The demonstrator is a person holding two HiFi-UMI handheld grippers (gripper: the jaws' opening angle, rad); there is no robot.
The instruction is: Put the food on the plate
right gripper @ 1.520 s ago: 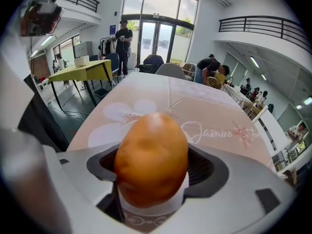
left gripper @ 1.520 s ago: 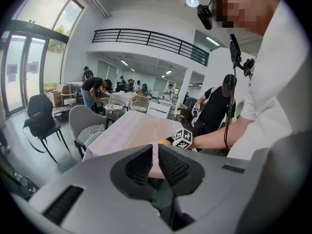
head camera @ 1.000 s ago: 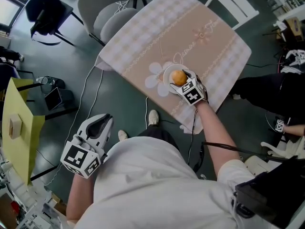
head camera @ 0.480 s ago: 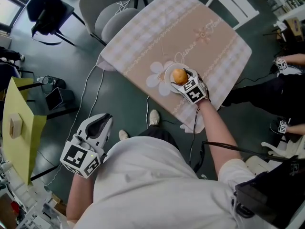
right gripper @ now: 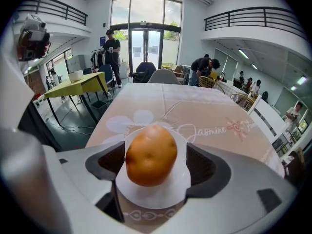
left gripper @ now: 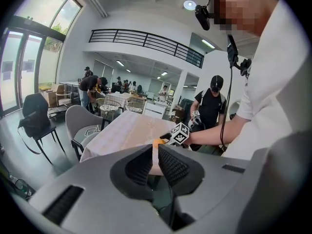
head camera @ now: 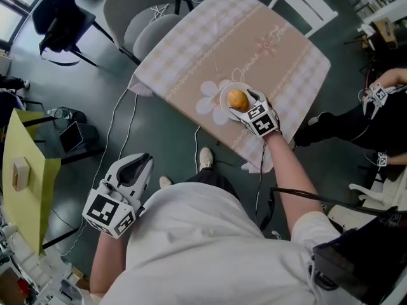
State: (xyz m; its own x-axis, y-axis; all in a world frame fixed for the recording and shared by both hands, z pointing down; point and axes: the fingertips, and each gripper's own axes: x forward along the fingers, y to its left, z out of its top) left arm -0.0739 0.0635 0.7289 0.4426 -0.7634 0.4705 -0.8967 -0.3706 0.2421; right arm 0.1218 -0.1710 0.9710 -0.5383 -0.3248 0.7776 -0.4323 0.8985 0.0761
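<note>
With the right tongs spread either side of the food - which seems to rest on the white plate - a crooked pull-back could roll it onto the checked tabletop near its edge, left tongs closed, empty, in a busy hall.

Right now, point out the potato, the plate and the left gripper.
potato [right gripper: 151,155]: right gripper view, middle of its skin.
plate [right gripper: 153,195]: right gripper view, bare white part at the near rim.
left gripper [left gripper: 155,149]: left gripper view, midway between its closed fingertips.
</note>
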